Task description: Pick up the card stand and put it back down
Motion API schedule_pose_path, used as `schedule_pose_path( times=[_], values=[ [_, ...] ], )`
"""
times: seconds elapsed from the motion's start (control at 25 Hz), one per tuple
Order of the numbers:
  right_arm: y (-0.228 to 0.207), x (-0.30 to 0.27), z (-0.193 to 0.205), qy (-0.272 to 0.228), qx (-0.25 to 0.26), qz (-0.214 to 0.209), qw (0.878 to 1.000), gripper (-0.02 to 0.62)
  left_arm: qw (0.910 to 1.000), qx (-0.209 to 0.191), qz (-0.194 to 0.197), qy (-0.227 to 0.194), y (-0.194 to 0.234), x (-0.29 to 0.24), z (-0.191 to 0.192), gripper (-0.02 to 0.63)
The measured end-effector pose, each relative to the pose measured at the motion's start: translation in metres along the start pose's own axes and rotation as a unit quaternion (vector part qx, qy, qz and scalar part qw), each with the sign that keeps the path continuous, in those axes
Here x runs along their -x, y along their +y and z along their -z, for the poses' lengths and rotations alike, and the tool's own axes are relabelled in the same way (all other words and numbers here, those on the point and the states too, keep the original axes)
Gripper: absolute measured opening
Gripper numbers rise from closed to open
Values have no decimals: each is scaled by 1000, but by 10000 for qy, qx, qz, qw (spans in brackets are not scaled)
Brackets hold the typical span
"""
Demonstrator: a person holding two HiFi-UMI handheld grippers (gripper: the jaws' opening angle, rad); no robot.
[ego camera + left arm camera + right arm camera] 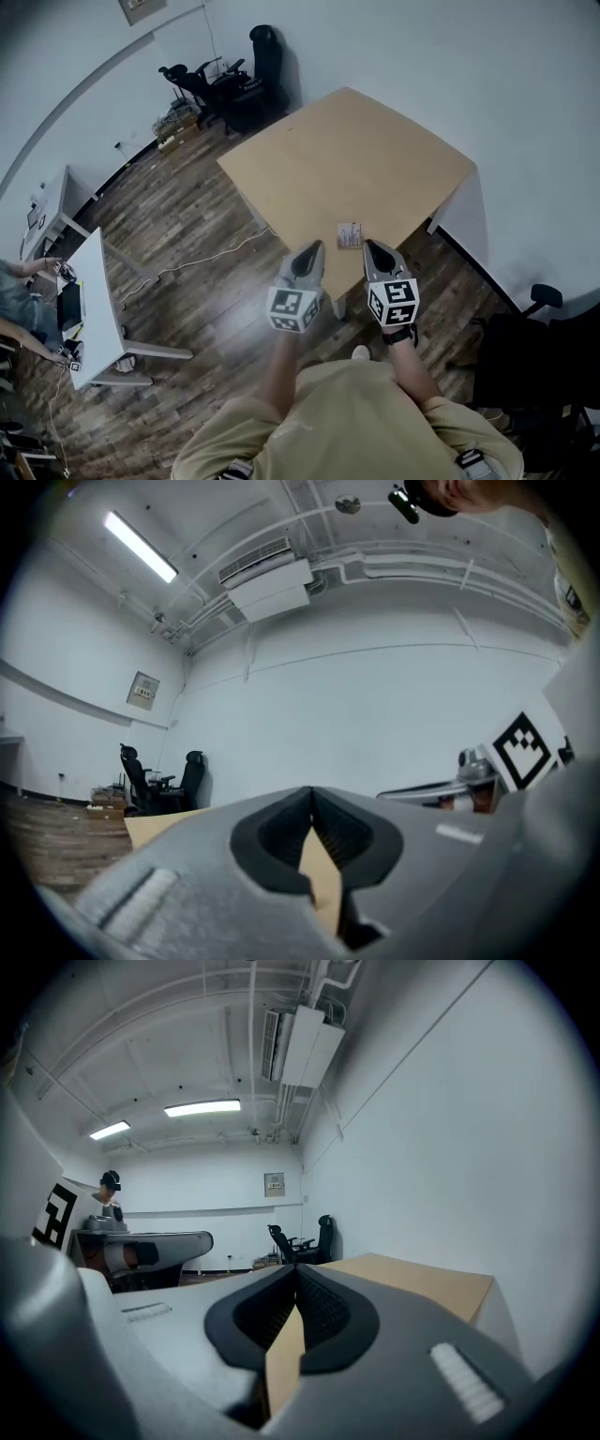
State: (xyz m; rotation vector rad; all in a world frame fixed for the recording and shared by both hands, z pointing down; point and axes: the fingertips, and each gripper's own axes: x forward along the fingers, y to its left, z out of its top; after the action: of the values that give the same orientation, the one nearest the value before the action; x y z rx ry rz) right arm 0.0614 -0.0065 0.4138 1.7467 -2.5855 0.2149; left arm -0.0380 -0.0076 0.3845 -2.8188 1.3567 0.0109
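White walls all round, wood-plank floor (187, 291). Square tan table (356, 141) mid-room, right side close to the wall. Cluster of black office chairs (225, 80) far left against the wall. White desk (98, 300) at left, with a person (14, 295) at the left margin beside it. Pale cable (202, 261) trailing over the floor toward the table. Another black chair (539, 352) near right.

Card stand (349, 235): small, pale, pinkish print on its face. Set on the tabletop close to the near edge. Placed between the two gripper tips, touching neither.

Left gripper (314, 247): held level, pointed far, tip over the table's near edge just left of the stand. Jaws pressed together at the tips, holding nothing; only a sliver of tan tabletop seen through the slot lower down. Marker cube (295, 309) on top, nearer the body.

Right gripper (372, 246): level, pointed far, tip just right of the stand. Jaws likewise closed tip to tip, gripping nothing. Own marker cube (394, 302) behind.

Overhead in the left gripper view: strip light (141, 547), wall-mounted air unit (272, 583).
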Motion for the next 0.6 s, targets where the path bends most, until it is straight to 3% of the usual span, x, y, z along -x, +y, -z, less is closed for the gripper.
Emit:
schedule_pose_path(
  times=[0.24,0.48,0.6],
  values=[
    [-53,-36,34,304,-318,-18,9990,5,9992,20,-169,370,14,-37,40,-2],
    [-62,-81,69,594,-451,-80,9972,5,9933,84,510,1036,30,-67,104,5],
    [-73,-93,95,816,-593,-24,9949,5,9881,-144,748,1334,34,-84,134,43]
  ],
)
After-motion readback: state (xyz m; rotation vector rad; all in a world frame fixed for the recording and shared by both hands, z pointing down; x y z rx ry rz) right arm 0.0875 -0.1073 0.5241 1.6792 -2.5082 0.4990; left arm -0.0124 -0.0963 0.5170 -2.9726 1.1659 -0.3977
